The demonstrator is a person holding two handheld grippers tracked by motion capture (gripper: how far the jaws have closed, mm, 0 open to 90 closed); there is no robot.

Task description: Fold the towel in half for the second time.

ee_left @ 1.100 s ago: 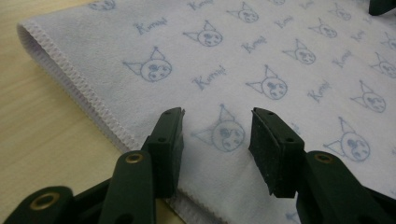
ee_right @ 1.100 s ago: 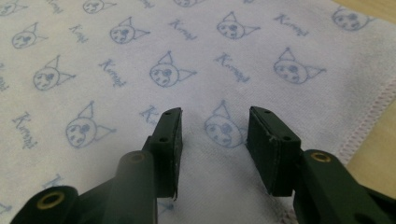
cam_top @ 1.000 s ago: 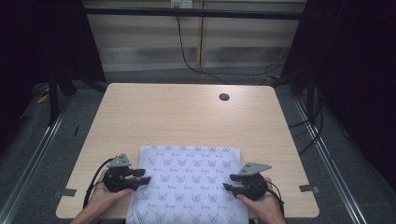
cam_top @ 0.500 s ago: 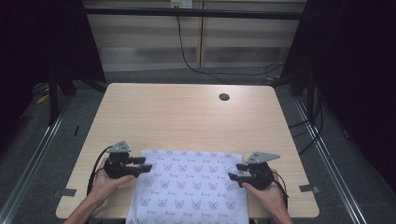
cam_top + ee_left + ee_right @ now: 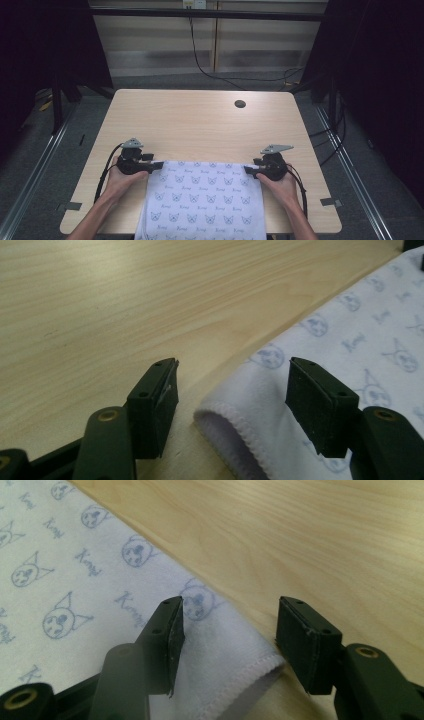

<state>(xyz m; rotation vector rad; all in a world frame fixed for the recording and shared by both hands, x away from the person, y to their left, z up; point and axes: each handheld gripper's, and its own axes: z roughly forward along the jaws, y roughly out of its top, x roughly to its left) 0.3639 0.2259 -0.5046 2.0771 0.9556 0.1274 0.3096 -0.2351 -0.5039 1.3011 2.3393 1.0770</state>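
Note:
A white cloth (image 5: 205, 200) printed with blue cat faces lies on the near part of the wooden table (image 5: 200, 125) and hangs over its front edge. My left gripper (image 5: 154, 164) is at the cloth's far left corner. In the left gripper view that gripper (image 5: 232, 375) is open, its jaws having just widened, and the hemmed corner of the cloth (image 5: 235, 420) lies loose between the pads. My right gripper (image 5: 249, 170) is at the far right corner. In the right gripper view this gripper (image 5: 230, 612) is open too, after widening, with the cloth (image 5: 225, 655) corner between its untouching pads.
A small dark round hole (image 5: 240, 104) sits in the table's far right part. Black cables (image 5: 200, 60) hang behind the table's far edge. Dark curtains and floor rails flank both sides. Bare wood stretches beyond the cloth.
Both hands have slid away from the person along the cloth's side edges to its far corners. Both pairs of jaws stand wider than before. The cloth itself has hardly shifted.

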